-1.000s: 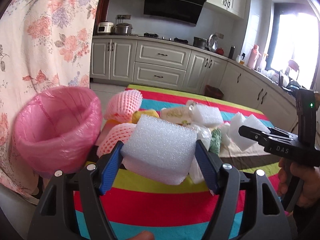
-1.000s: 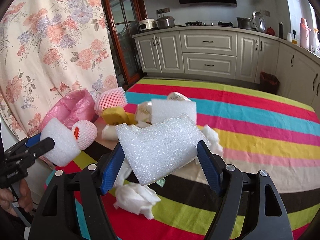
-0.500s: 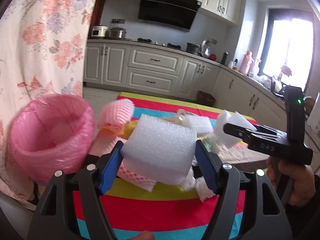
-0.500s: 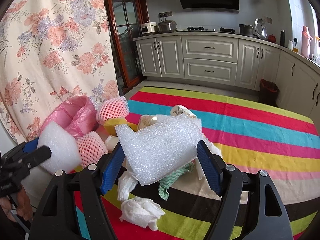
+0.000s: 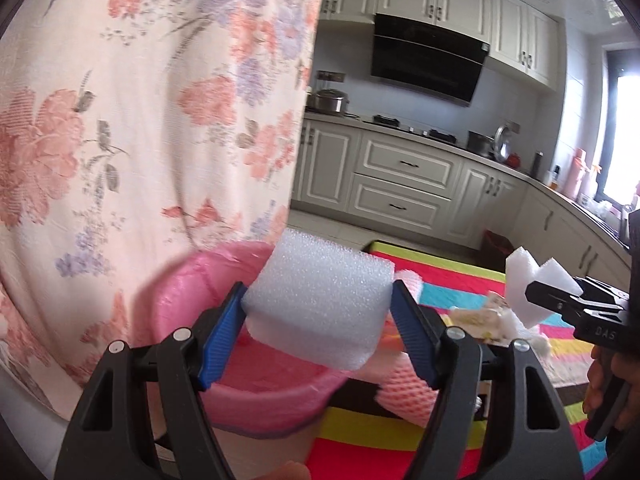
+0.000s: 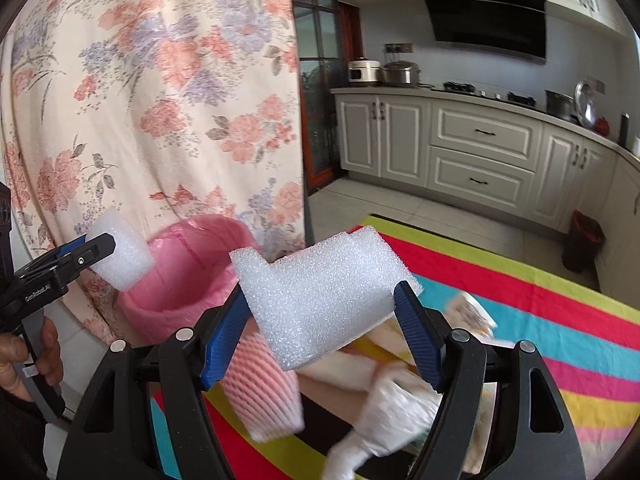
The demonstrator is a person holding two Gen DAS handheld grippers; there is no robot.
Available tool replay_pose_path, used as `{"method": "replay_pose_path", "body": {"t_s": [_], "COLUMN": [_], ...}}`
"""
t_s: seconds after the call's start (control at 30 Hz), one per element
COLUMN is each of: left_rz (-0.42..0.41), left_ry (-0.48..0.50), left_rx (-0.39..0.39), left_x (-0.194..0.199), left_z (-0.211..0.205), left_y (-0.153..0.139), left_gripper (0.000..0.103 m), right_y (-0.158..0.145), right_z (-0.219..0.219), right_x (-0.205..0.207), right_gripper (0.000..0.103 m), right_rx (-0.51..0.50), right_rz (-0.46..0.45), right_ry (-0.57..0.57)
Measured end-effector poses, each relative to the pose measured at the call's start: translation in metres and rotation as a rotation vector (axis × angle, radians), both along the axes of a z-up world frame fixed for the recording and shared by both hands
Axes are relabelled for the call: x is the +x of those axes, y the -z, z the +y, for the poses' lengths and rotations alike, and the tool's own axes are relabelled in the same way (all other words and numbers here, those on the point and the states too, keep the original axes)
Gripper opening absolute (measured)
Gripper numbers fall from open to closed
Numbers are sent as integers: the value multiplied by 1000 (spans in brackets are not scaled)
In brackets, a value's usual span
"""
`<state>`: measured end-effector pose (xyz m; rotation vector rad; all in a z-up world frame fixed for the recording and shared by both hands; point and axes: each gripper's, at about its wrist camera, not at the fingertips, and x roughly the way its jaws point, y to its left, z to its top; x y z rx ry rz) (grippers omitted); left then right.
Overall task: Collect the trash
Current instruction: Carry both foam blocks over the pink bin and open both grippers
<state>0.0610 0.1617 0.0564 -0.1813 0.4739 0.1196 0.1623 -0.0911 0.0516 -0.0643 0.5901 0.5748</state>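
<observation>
The left gripper (image 5: 316, 320) is clamping a white foam block (image 5: 320, 308) between its blue pads, and that block is hanging right at the near rim of the pink-lined bin (image 5: 256, 384), which is standing at the left end of the desk (image 5: 400, 444) in front of a flowered curtain (image 5: 140, 120). The right gripper (image 6: 320, 328) is likewise gripping a second, notched foam piece (image 6: 320, 300), which is sitting to the right of the bin and not yet over its mouth. Neither piece is in the bin at this point; nothing can be made out inside the liner. Remaining trash is lying on the striped cloth: a pink foam net sleeve (image 6: 264, 396) just below the right gripper, crumpled white paper (image 6: 384, 416) near the front edge, and further wrappers to the right, blurred and hard to identify. In my judgement the collection is only partly done: two foam pieces are awaiting release into the bin, and several items on the desk are still awaiting pickup.
</observation>
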Motion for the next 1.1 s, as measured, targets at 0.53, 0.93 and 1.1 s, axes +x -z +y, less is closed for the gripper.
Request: {"method": "replay_pose_path", "body": {"t_s": [0.53, 0.93, 1.1], "left_rz": [7, -2, -23], "left_ry": [-123, -145, -151], "left_rx": [-2, -18, -24], "left_x": [11, 15, 15], "left_z": [62, 82, 85], "left_y": [-9, -12, -16], "left_gripper": [70, 84, 98], "right_y": [-8, 2, 6], "right_z": [139, 186, 183], "right_x": [42, 55, 59], "right_gripper": [70, 87, 87], "right_rx": [-18, -34, -40], "right_rz": [0, -6, 5], "right_ry": [-215, -293, -280]}}
